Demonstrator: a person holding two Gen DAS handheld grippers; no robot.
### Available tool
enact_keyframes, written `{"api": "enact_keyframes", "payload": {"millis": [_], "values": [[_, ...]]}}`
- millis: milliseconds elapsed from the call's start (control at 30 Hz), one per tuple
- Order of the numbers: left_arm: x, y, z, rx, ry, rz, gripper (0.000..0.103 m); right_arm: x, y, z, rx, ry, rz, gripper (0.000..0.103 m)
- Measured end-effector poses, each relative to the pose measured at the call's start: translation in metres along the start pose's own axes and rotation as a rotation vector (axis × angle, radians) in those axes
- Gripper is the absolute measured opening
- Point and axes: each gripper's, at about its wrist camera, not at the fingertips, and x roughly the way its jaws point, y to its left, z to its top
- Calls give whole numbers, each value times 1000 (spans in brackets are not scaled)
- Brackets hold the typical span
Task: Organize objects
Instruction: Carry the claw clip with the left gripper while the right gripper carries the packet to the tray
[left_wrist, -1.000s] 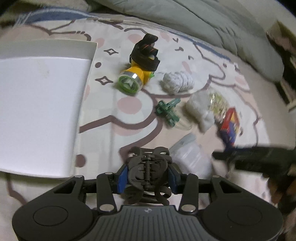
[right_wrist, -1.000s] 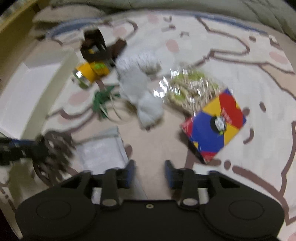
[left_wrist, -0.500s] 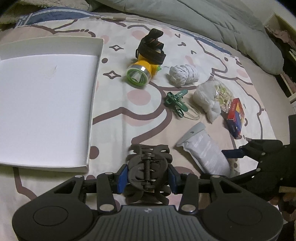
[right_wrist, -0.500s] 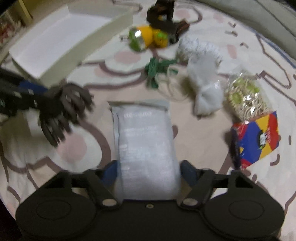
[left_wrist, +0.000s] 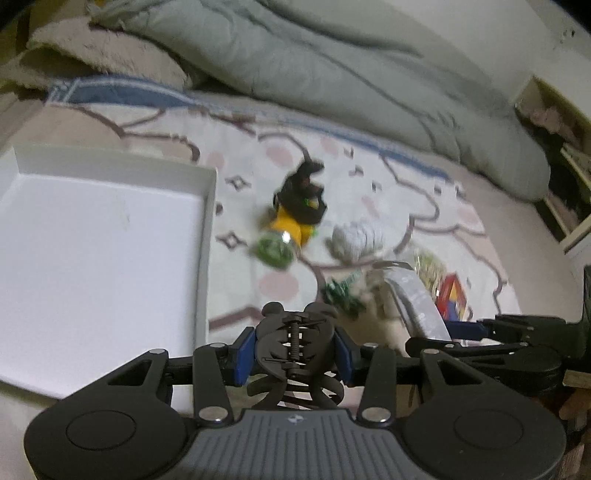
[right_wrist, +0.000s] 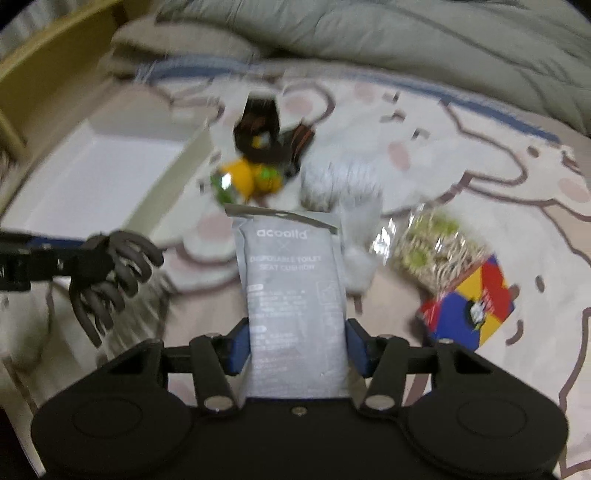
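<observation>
My left gripper (left_wrist: 295, 354) is shut on a black hair claw clip (left_wrist: 295, 343), held above the bed by the right edge of a white tray (left_wrist: 207, 236). The clip also shows in the right wrist view (right_wrist: 110, 266). My right gripper (right_wrist: 297, 347) is shut on a grey sealed packet (right_wrist: 295, 295) of disposable toilet seat cushion, lifted off the bed; the packet shows in the left wrist view (left_wrist: 417, 299). A yellow headlamp (left_wrist: 291, 225) with black strap lies mid-bed.
On the patterned sheet lie a white cloth bundle (left_wrist: 358, 236), a green clip (left_wrist: 343, 291), a clear bag of small pieces (right_wrist: 432, 247) and a red-blue-yellow box (right_wrist: 469, 306). A grey duvet (left_wrist: 332, 66) is bunched at the back. A wooden edge (right_wrist: 44, 74) stands far left.
My right gripper has closed on the grey packet and lifted it. My left gripper has risen and tilted up with the claw clip.
</observation>
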Motion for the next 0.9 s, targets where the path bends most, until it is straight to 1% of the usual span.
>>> {"api": "enact_keyframes", "payload": {"millis": [167,300,567,667,733,900], "values": [[-15,12,11,-15,-62,5,45,-15,4,11,55,-79,-2,54],[-29,25,20,-20,-109,18,45,-21,8,17,94,-116,-4,54],[-53,63,34,-27,-183,57,45,-20,29,29,144,-132,-16,54],[-58,81,38,-33,-203,80,45,-19,38,37,138,-141,-31,54],[-62,96,41,-44,-214,99,45,-18,48,44,134,-149,-35,54],[-68,132,46,-62,-233,157,45,-5,82,63,134,-159,-9,54]]}}
